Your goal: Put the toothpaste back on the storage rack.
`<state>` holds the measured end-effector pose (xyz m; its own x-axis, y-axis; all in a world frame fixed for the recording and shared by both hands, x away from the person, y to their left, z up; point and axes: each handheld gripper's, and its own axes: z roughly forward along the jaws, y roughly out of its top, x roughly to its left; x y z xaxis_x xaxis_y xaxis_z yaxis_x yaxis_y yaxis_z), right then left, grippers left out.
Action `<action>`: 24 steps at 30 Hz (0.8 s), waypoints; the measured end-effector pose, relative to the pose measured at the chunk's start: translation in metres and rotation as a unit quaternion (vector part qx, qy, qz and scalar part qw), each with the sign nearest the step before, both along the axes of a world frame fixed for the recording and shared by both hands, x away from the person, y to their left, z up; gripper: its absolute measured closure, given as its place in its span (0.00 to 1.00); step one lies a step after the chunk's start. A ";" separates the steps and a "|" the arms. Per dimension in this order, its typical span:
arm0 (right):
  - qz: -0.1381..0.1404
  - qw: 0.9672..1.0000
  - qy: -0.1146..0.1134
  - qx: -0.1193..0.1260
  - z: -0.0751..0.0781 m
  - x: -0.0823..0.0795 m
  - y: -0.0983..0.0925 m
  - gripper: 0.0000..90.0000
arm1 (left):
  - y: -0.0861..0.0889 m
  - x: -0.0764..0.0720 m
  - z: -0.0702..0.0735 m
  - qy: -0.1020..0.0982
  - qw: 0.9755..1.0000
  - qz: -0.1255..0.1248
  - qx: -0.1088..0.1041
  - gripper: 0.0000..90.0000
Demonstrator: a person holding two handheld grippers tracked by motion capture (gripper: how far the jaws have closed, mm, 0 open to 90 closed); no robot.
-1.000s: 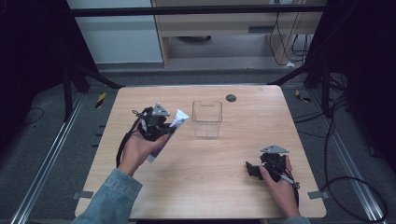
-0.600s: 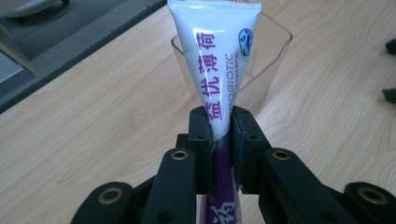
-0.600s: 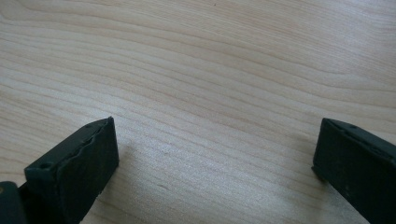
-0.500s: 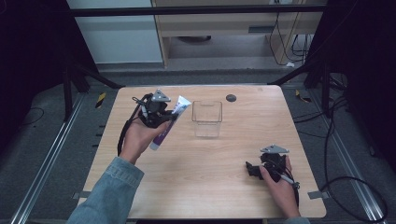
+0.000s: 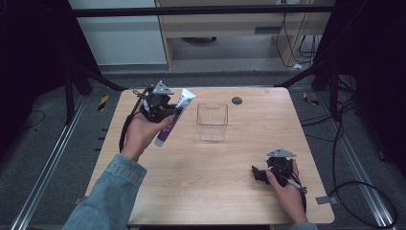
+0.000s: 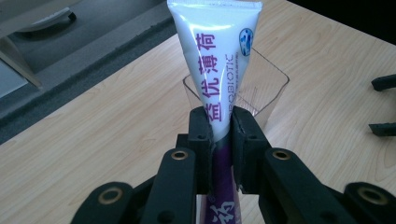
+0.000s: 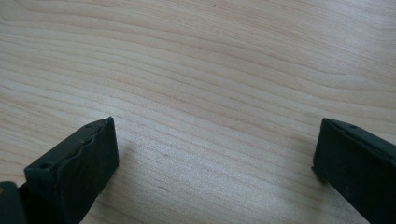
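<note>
white-and-purple plastic tube [image 6: 219, 60] reads "PROBIOTIC" plus Chinese characters | left gripper [image 6: 220, 135] clamps tube midway, above table left of clear square plastic cup [image 5: 212, 122] | right gripper [image 7: 215, 154] jaws spread, nothing held, on light wooden table [image 5: 206, 182] | small black disc [image 5: 236, 100] behind cup

White-and-purple tube [image 6: 218, 70] tilted beside clear container [image 5: 212, 122].

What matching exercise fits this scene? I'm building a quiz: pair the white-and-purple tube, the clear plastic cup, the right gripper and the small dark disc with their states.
1 white-and-purple tube
2 clear plastic cup
3 right gripper
4 small dark disc

a open, low over the wooden table
b empty, upright
c lies near the table's far edge
d clamped in the left gripper

Pairs: 1-d, 2-b, 3-a, 4-c
</note>
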<state>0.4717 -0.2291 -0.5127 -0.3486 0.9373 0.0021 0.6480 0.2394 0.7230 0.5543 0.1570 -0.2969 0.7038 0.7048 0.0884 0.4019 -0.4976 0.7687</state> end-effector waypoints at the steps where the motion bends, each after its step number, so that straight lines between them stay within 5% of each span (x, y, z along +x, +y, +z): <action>1: 0.000 1.000 0.000 0.000 0.000 0.000 0.000 0.00 | -0.001 0.000 0.003 -0.002 1.000 0.001 -0.003 0.88; 24: 0.000 1.000 0.000 0.000 0.000 0.000 0.000 0.00 | -0.018 0.010 0.027 -0.023 1.000 0.000 -0.010 0.88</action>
